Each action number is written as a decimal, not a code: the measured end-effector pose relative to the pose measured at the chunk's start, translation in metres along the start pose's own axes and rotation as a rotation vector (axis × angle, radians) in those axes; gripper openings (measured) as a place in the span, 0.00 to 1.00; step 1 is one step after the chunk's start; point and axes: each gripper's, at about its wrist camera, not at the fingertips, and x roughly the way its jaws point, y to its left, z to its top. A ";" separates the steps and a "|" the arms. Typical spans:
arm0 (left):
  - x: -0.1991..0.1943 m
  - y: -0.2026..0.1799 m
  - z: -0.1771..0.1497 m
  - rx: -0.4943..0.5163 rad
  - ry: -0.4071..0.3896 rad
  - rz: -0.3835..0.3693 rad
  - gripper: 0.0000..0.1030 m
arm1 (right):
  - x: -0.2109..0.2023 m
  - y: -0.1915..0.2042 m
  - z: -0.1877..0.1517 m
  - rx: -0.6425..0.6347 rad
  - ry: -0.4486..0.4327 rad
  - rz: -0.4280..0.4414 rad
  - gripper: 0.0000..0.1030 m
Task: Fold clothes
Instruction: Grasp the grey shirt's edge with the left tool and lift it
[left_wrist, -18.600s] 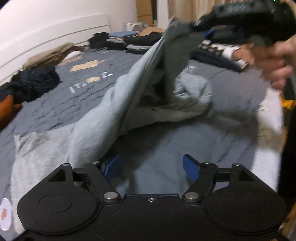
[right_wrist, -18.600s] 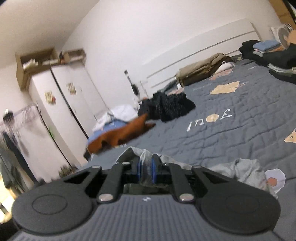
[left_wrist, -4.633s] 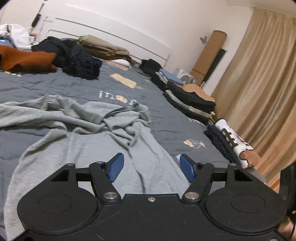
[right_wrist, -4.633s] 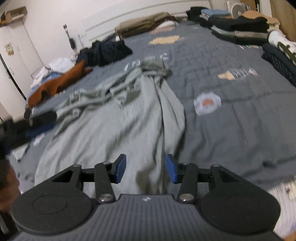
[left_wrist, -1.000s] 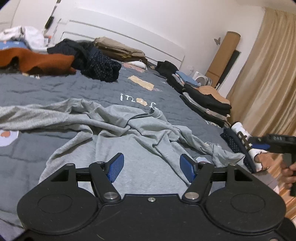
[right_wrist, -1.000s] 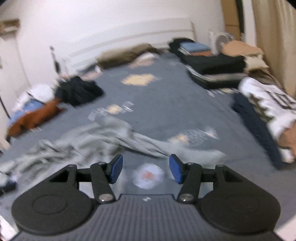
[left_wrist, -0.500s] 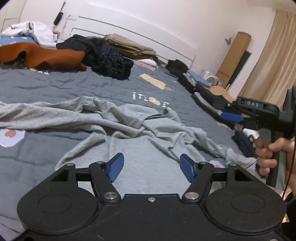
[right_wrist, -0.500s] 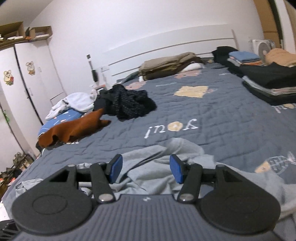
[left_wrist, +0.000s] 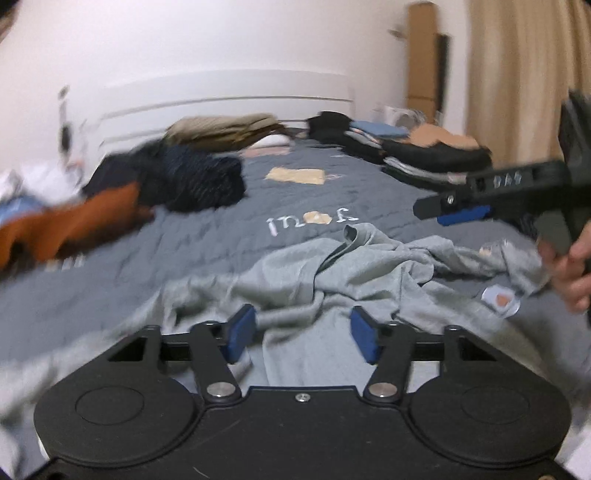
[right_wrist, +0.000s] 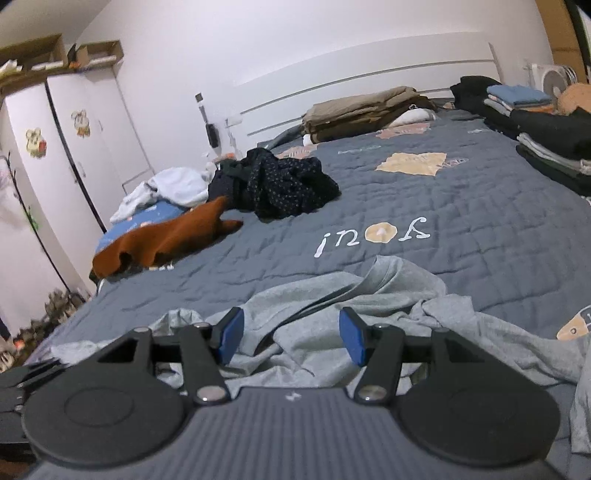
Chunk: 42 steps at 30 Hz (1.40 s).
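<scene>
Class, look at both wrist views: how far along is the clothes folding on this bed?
Done: folded stacks line the bed's far side.

In hand: the grey garment lies crumpled on the quilt. The left gripper is closing over it, pads not yet pinching; the right gripper hovers open.

Left: that garment, the dark dotted heap, the orange piece and the white one.

White letters spelling "you!", seen upside down, stand stitched on the grey-blue quilt (right_wrist: 480, 206). Raised marks on the right gripper (left_wrist: 458, 208) arm, in the left wrist view, are too blurred to read.
</scene>
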 end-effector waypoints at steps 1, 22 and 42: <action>0.008 0.000 0.004 0.042 0.011 -0.011 0.40 | 0.001 -0.002 0.001 0.012 -0.002 0.003 0.55; 0.145 0.019 0.010 0.557 0.199 -0.139 0.04 | 0.022 -0.029 -0.005 0.086 0.040 -0.025 0.57; 0.233 0.151 0.122 0.107 0.101 0.290 0.06 | 0.022 -0.041 -0.005 0.126 0.029 -0.044 0.57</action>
